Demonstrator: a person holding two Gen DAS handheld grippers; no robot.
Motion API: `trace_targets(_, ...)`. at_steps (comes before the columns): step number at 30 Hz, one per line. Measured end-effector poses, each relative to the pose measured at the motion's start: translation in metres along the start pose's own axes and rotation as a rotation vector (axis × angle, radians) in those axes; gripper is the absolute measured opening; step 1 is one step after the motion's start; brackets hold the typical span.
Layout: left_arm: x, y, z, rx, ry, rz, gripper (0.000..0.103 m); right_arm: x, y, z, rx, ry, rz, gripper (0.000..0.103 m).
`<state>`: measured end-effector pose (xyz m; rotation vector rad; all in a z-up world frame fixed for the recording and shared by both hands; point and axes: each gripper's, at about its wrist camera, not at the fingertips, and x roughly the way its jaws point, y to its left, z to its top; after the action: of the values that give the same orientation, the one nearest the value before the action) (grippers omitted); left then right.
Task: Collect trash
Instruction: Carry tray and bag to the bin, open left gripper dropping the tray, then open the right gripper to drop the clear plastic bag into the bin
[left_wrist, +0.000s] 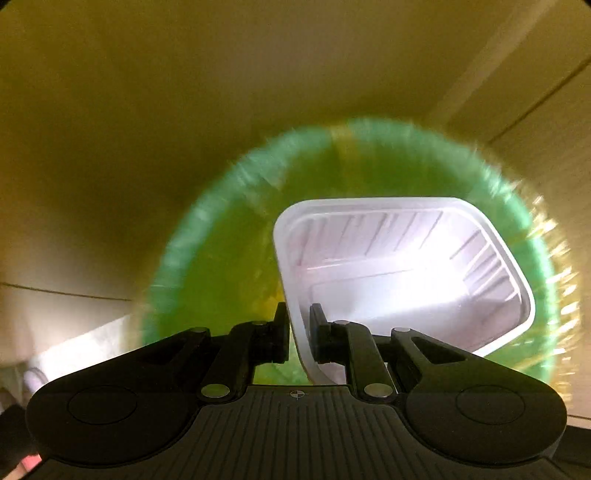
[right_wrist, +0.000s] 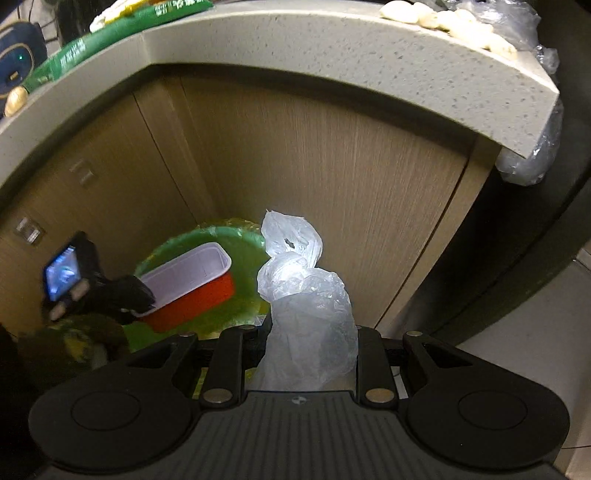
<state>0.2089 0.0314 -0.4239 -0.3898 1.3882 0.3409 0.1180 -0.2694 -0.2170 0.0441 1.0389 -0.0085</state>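
Left gripper of mine is pinching the wall of a white-lined red food tub right over the green-bagged trash bin; right gripper is clamped on a knotted clear plastic bag just beside it.

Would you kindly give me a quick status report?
Left gripper shut on white container over green-lined bin. Right gripper shut on clear plastic bag. Nothing blocking.
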Motion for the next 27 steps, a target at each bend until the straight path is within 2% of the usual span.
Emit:
trace_targets(3,0.019,-0.008,-0.004,0.076,-0.022,0.02,0.015,0.005,0.007,-0.002,-0.033,0.016,-0.021,0.022)
trace_targets(5,0.033,-0.011,-0.005,0.13,-0.018,-0.016,0.017,0.01,0.011,-0.005,-0.061,0.03,-0.027,0.022)
trace_targets(6,0.04,-0.011,-0.004,0.15,0.002,-0.053,0.016,0.013,0.013,-0.007,-0.073,0.04,-0.029,0.022)
trace_targets(8,0.057,-0.011,-0.003,0.193,0.089,-0.132,0.021,0.019,0.018,-0.008,-0.086,0.06,-0.029,0.022)
trace_targets(10,0.061,-0.006,-0.001,0.196,0.145,-0.136,0.024,0.027,0.023,-0.008,-0.092,0.079,-0.022,0.022)
trace_targets(14,0.043,0.009,0.007,0.158,0.17,-0.186,0.026,0.041,0.035,-0.002,-0.104,0.102,0.009,0.022)
trace_targets(19,0.001,0.027,0.021,0.193,0.145,-0.249,0.026,0.053,0.05,0.017,-0.12,0.116,0.073,0.022)
trace_targets(24,-0.051,0.05,0.022,0.103,0.105,-0.298,0.026,0.072,0.076,0.035,-0.149,0.125,0.163,0.023)
trace_targets(26,-0.07,0.059,0.014,0.082,0.089,-0.306,0.026,0.091,0.086,0.043,-0.119,0.161,0.211,0.031)
trace_targets(27,-0.07,0.058,0.008,0.075,0.084,-0.308,0.026,0.099,0.088,0.048,-0.097,0.177,0.224,0.052)
